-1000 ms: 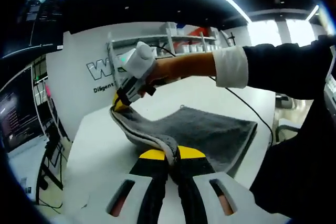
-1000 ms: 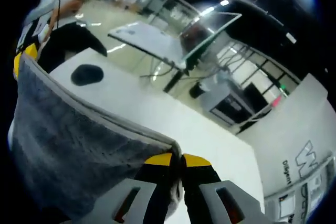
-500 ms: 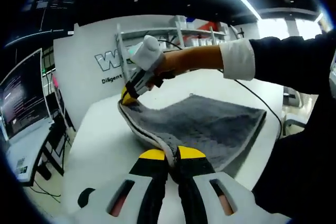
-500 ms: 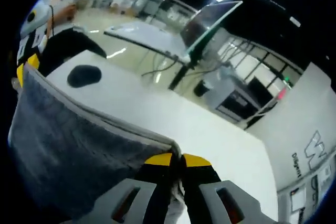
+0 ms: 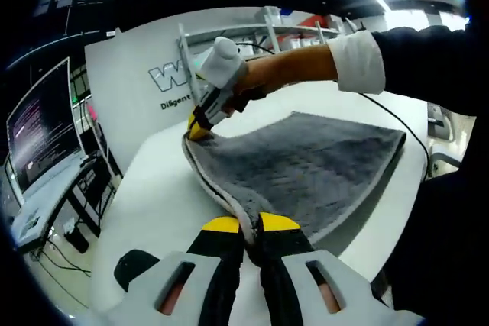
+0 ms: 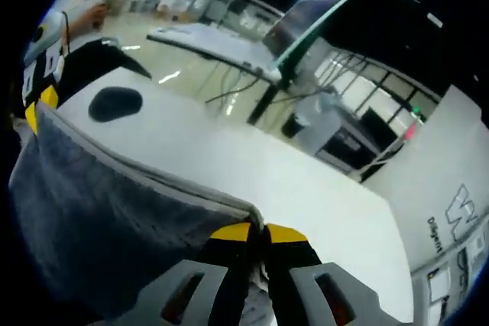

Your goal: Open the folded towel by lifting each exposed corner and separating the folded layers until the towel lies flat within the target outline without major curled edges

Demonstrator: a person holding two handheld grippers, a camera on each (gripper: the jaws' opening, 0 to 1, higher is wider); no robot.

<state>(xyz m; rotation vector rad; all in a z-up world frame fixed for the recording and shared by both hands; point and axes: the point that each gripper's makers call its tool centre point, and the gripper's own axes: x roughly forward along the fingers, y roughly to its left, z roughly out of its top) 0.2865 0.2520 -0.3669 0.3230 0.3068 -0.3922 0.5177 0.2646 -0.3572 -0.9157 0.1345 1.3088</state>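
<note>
A grey towel point(image 5: 306, 166) with a pale edge hangs stretched above the white table point(image 5: 153, 188), held by two corners. My left gripper point(image 5: 250, 228) is shut on the near corner, yellow tips pinching the hem. My right gripper point(image 5: 200, 126), held by a hand, is shut on the far corner in the left gripper view. In the right gripper view, my right gripper point(image 6: 258, 231) pinches the towel point(image 6: 92, 219), whose edge runs left to the left gripper point(image 6: 32, 112) at the far corner.
A black round patch point(image 6: 114, 103) lies on the table near the left gripper; the same black patch point(image 5: 137, 265) shows at lower left. A white wall with lettering point(image 5: 172, 82) and shelves stand behind. Monitors point(image 5: 42, 131) sit left of the table. A cable point(image 5: 416, 143) trails across the right side.
The towel has been drawn flatter and wider between the two grippers, and its far side has sunk lower over the table. Both grippers keep their hold.
</note>
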